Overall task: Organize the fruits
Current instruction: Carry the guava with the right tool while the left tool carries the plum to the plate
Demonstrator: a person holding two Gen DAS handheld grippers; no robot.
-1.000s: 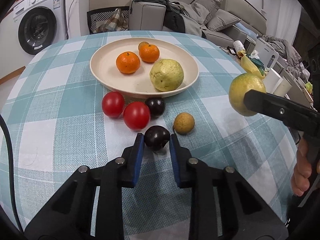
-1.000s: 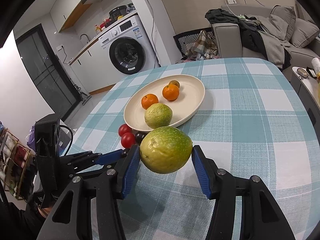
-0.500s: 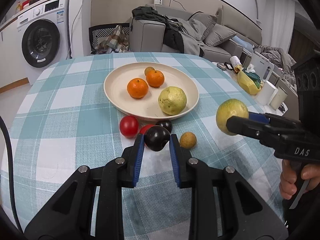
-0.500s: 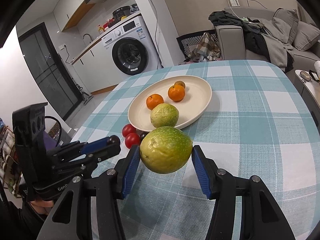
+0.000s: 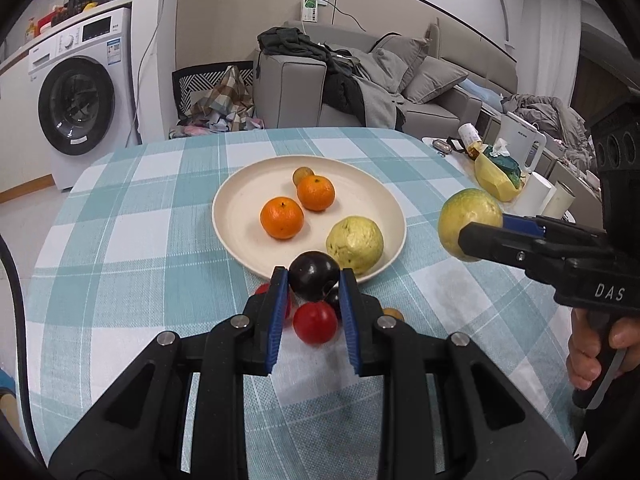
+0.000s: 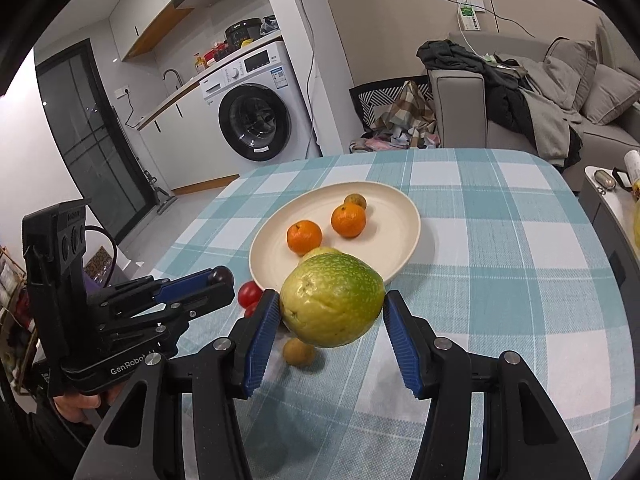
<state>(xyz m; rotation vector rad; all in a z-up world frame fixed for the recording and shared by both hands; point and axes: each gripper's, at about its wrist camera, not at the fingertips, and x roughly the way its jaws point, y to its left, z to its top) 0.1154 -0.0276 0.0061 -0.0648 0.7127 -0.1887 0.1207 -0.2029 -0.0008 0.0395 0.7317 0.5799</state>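
Note:
My left gripper (image 5: 313,280) is shut on a dark plum (image 5: 313,276) and holds it in the air just before the near rim of the cream plate (image 5: 236,216). My right gripper (image 6: 331,307) is shut on a large yellow-green guava (image 6: 332,305), held above the table to the right of the plate; it also shows in the left wrist view (image 5: 469,222). On the plate lie two tangerines (image 5: 282,217), a small brown fruit (image 5: 302,175) and a second guava (image 5: 355,242). Below the plum, tomatoes (image 5: 315,322), another dark plum (image 5: 333,299) and a small brown fruit (image 6: 299,353) lie on the cloth.
The table has a teal checked cloth (image 5: 120,240). A side table with a yellow bag and white cups (image 5: 520,184) stands beyond the right edge. A sofa (image 5: 360,92) and a washing machine (image 5: 76,108) stand behind.
My left gripper has lifted the dark plum off the cloth and carried it up and forward to the plate's near rim. The right gripper has kept the guava raised and moved slightly.

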